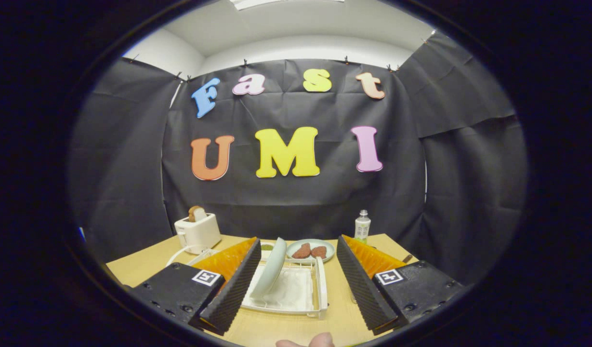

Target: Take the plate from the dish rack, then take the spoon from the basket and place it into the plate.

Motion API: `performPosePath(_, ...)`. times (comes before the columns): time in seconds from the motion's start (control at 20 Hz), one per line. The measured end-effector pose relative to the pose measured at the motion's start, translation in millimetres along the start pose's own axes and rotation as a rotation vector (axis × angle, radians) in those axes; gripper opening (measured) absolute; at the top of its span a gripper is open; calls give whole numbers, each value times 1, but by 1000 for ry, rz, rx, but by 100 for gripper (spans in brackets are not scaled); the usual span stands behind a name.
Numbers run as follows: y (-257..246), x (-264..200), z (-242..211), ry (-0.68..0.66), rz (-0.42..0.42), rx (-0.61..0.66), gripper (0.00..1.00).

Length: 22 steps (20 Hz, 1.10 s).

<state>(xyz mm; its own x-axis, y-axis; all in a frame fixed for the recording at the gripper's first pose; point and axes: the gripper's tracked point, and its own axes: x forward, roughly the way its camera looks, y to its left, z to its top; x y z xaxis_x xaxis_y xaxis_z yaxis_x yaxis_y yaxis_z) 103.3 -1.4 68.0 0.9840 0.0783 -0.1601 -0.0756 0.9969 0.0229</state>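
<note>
The gripper [296,277] hangs over the near end of a wooden table [141,267] with its fingers spread wide apart and nothing between the pads. Between the two fingers sits a white dish rack [303,296], and a pale plate [270,270] stands on edge in it, tilted and leaning close beside the left finger, though whether it touches the finger is hard to tell. The basket and its spoon cannot be made out from here. Beyond the rack lies a second plate [311,250] holding two brownish pieces of food. Farther back on the left a white toaster [198,232] stands with a slice of bread [196,213] poking out of its slot, and on the right a small bottle [362,225] stands upright near the table's far edge. A fingertip [319,340] shows at the near edge, below the rack.
</note>
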Motion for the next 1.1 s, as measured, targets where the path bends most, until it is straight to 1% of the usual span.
performPosePath(0.15,13,31,3,111,47,-14,100)
performPosePath(0.25,15,54,5,180,50,-37,100)
performPosePath(0.35,16,77,-1,277,49,-61,100)
performPosePath(0.55,21,114,-12,468,66,-10,100)
performPosePath(0.75,30,139,-31,608,71,9,100)
performPosePath(0.9,35,160,-48,694,38,18,100)
performPosePath(1.1,37,174,-72,786,-3,4,100)
